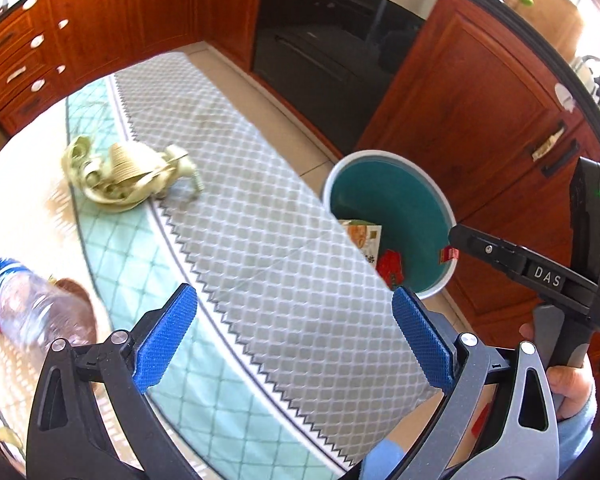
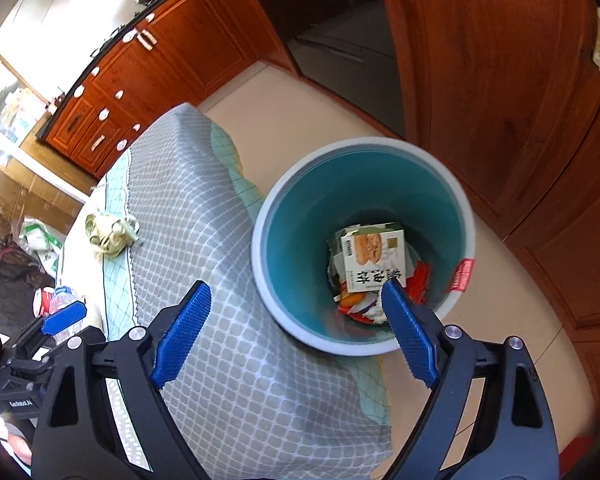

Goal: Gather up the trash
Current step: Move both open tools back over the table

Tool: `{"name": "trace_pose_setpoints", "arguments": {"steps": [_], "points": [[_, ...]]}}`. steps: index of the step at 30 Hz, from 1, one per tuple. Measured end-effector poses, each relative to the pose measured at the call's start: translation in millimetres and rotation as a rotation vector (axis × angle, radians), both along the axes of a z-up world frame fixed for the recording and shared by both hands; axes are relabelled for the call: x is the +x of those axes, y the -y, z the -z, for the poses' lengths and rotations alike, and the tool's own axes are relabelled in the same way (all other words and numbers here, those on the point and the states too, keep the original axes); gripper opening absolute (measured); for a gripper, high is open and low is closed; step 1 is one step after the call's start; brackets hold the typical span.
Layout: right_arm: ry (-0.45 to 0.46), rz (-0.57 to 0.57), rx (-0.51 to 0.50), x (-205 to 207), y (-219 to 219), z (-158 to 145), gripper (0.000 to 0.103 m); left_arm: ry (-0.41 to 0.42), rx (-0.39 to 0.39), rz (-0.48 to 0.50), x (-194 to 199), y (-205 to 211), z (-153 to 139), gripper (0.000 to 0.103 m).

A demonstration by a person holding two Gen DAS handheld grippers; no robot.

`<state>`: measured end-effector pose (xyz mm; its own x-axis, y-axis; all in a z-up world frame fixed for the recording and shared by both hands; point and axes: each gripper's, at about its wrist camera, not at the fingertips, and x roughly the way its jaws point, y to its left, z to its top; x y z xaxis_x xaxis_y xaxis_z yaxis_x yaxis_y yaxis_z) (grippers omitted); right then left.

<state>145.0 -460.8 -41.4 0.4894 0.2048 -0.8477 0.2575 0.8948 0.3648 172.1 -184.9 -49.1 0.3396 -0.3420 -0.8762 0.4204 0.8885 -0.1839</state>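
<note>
The left gripper [image 1: 294, 330] is seen spread wide above the draped edge of the table [image 1: 260, 220], with nothing between its blue pads [image 1: 166, 338]. Ahead of it and to its left, a crumpled pale-green wrapper [image 1: 128, 178] lies on the tablecloth; nearer, at its far left, a clear plastic bottle [image 1: 32, 308] with a blue label is lying blurred on the cloth. Ahead and to its right, past the table edge, the teal bin [image 1: 392, 196] with its white rim stands on the floor.

The right gripper [image 2: 296, 332] is likewise held open — no item is caught in its jaws. Just ahead of its right finger the bin [image 2: 300, 216] is looked into from above: a printed white carton [image 2: 374, 254] rests on top of red and orange scraps [image 2: 418, 280] at the bottom. A red label [image 2: 462, 276] is stuck at the rim. Far to the left of this claw, the wrapper [image 2: 110, 232] is visible on the table — well apart from the bin.
</note>
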Motion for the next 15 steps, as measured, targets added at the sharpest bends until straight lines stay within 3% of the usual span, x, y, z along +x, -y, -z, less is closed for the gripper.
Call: {"name": "trace_pose_setpoints", "arguments": {"steps": [15], "points": [[0.008,-0.165,-0.054,7.3,-94.9,-22.5,0.085,0.034,-0.061,-0.138,-27.2,-116.4,-18.5,0.098]]}}
